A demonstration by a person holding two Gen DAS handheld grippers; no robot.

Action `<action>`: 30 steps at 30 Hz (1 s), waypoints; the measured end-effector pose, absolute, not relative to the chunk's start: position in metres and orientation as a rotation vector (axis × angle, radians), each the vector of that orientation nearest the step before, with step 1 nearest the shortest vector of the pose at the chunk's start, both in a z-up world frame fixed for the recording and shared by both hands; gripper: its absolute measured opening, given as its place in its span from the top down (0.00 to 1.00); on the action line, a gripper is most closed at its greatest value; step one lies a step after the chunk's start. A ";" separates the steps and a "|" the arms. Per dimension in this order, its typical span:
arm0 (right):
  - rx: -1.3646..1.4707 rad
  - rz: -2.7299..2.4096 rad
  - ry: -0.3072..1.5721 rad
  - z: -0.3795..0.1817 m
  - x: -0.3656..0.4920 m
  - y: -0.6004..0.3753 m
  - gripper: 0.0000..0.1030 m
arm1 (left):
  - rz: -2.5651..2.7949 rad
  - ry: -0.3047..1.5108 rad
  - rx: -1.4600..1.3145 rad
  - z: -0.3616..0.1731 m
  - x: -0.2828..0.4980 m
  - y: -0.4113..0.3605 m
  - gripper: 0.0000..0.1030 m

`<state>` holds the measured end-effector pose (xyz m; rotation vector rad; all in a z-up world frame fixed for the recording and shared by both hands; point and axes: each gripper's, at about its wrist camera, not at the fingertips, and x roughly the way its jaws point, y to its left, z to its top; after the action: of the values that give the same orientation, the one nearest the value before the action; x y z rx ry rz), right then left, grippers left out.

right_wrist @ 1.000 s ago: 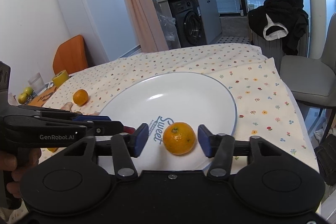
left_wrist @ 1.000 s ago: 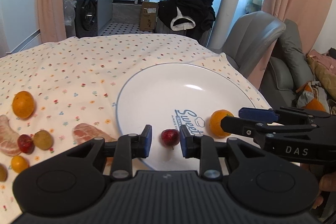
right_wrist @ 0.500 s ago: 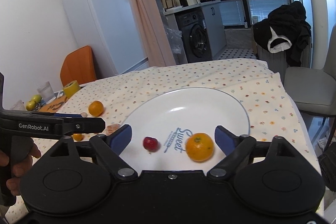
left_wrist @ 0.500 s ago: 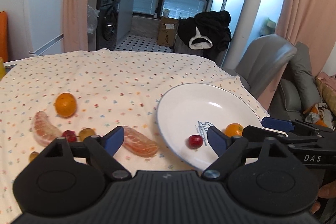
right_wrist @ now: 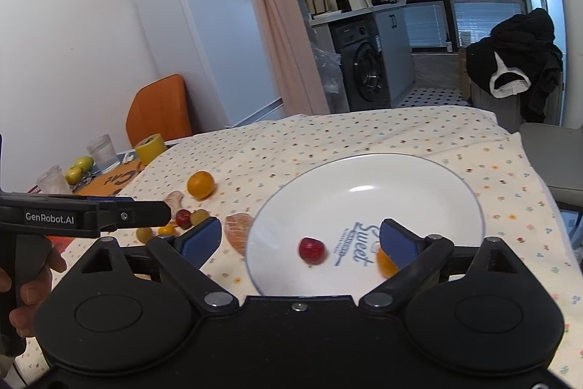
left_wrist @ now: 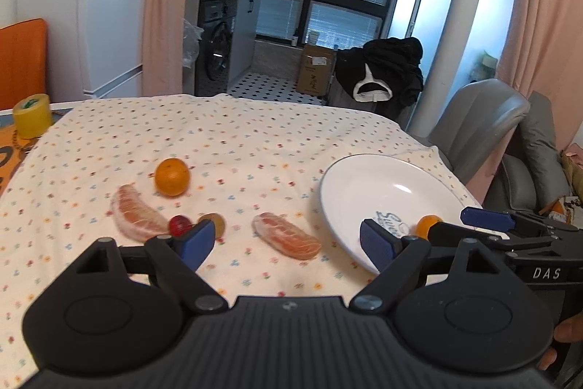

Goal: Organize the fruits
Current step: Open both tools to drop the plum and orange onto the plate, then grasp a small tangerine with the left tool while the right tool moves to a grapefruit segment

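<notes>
My left gripper [left_wrist: 286, 243] is open over the flowered cloth, with a peeled citrus segment [left_wrist: 286, 236] lying on the cloth between its fingers. Left of it lie a red fruit [left_wrist: 179, 224], an olive fruit [left_wrist: 215, 221], another peeled segment [left_wrist: 136, 216] and an orange [left_wrist: 172, 176]. My right gripper [right_wrist: 300, 241] is open at the near side of the white plate [right_wrist: 364, 199]. On the plate rest a small red fruit [right_wrist: 311, 250] and a small orange [right_wrist: 386, 263], half hidden by the right finger. The left gripper [right_wrist: 160, 210] shows side-on at the left.
A yellow tape roll [right_wrist: 148, 148], a glass [right_wrist: 104, 152] and green apples [right_wrist: 78, 167] stand at the table's far left. Two more small fruits [right_wrist: 144, 234] lie by the left gripper. A grey chair [left_wrist: 473, 126] sits past the plate, and the table edge runs just right of it.
Both grippers opened wide and drew back from the plate, leaving the red fruit and the small orange on it. The left gripper swung left over the loose fruit on the cloth.
</notes>
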<state>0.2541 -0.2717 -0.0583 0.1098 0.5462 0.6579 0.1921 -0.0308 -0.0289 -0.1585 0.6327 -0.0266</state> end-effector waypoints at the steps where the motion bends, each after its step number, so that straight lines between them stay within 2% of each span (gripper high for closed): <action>1: 0.111 0.664 0.546 -0.058 0.253 -0.269 0.04 | -0.023 0.633 -0.155 -0.029 0.189 -0.029 0.17; 4: 0.121 0.686 0.550 -0.058 0.251 -0.262 0.00 | -0.023 0.633 -0.153 -0.028 0.182 -0.022 0.16; 8: 0.138 0.707 0.559 -0.058 0.248 -0.255 0.00 | 0.000 0.621 -0.151 -0.027 0.173 -0.014 0.09; 11: 0.154 0.723 0.566 -0.058 0.246 -0.252 0.00 | 0.013 0.623 -0.161 -0.028 0.168 -0.006 0.07; 30: 0.096 0.794 0.640 -0.067 0.230 -0.222 0.00 | 0.076 0.652 -0.231 -0.057 0.145 0.027 0.09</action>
<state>0.2296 -0.2221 -0.0672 0.0962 0.6400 0.7937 0.1447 0.0271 -0.0567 -0.2314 0.6524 0.0765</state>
